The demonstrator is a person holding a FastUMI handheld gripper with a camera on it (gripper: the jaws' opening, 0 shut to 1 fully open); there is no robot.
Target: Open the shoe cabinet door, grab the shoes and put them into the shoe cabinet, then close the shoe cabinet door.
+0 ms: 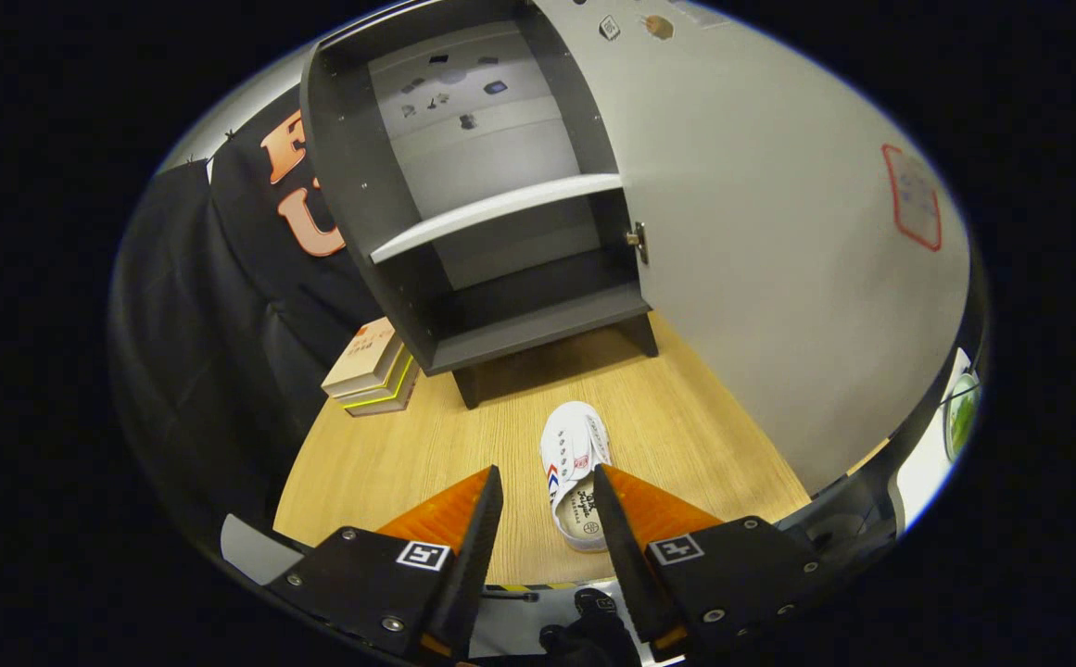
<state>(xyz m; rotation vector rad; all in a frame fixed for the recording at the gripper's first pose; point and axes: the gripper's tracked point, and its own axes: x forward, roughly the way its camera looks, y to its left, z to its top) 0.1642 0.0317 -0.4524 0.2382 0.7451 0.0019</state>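
Observation:
A small white shoe (575, 472) lies on the wooden table (408, 463), its heel end reaching between my fingertips and close to the right finger (613, 519). My gripper (547, 491) hovers above it, open, with neither finger pressing on the shoe. Beyond the shoe stands the dark grey shoe cabinet (482, 213); its interior, a pale middle shelf (496, 215) and the bottom compartment hold nothing. The cabinet's grey door (778, 241) is swung wide open to the right, with a small knob (635, 239) at its inner edge.
A stack of books (373, 369) rests on the table to the left of the cabinet's foot. Black cloth hangs behind and to the left. The open door stretches along the right side of the table, above the shoe.

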